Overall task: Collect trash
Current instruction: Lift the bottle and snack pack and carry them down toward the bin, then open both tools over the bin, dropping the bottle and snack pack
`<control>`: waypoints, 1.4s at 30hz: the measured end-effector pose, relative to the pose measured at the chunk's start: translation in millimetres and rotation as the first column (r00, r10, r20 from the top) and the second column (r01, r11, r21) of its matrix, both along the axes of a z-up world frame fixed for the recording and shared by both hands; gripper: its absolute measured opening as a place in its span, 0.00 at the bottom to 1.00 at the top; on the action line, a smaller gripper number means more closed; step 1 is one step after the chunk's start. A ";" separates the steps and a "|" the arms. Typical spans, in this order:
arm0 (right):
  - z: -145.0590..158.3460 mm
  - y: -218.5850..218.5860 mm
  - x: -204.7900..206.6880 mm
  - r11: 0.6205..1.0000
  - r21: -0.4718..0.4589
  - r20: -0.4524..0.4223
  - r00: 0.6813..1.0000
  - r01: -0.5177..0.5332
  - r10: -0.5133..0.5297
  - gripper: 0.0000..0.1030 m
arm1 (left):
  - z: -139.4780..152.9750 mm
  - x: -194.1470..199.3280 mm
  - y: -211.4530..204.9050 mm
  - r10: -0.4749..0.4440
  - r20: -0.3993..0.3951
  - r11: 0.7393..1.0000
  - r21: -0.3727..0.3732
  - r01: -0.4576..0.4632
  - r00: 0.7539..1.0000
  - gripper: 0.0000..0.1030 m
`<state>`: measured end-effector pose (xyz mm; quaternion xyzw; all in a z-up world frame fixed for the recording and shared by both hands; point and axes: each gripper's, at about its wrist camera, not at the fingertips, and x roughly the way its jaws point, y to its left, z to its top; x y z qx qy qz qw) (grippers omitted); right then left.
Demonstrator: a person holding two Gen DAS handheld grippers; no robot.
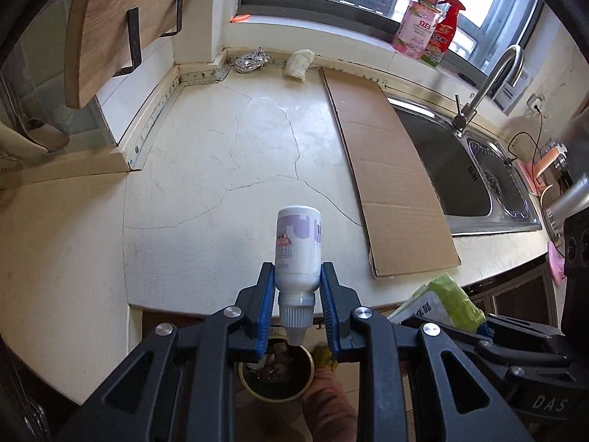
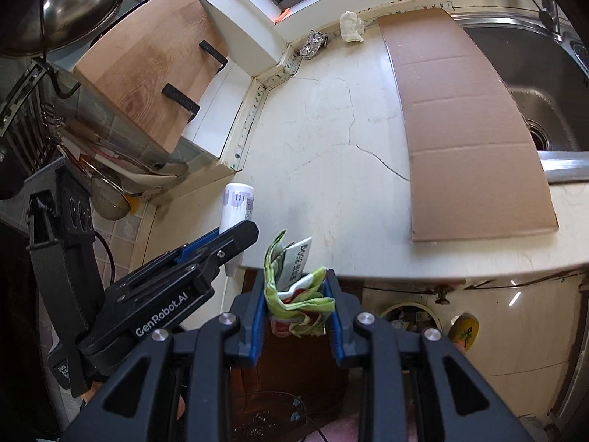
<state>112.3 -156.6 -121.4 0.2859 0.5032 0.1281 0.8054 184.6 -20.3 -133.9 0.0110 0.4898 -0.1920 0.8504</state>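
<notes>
white bottle (image 1: 297,250) in left gripper (image 1: 297,276) — green wrapper (image 2: 298,294) in right gripper (image 2: 296,287)

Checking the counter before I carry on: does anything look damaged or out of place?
Yes. The pale countertop is cracked, with long branching lines running across it. A flattened cardboard sheet overlaps the sink edge. Crumpled foil and a white wad lie by the back wall.
</notes>
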 end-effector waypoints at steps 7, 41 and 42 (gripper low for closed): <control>-7.5 5.7 -50.7 0.998 -0.053 -0.041 0.999 -0.019 0.017 0.27 | -24.2 -40.4 3.3 -0.016 -0.035 0.999 0.029 0.017 0.999 0.21; -405.5 34.6 -62.9 0.978 -0.087 -0.457 0.879 -0.192 0.132 0.41 | -403.6 -93.6 55.9 0.168 -0.459 0.981 0.161 -0.104 0.872 0.56; -407.7 33.8 -62.1 0.980 -0.083 -0.463 0.878 -0.182 0.123 0.41 | -404.6 -93.7 56.3 0.166 -0.462 0.981 0.164 -0.100 0.871 0.60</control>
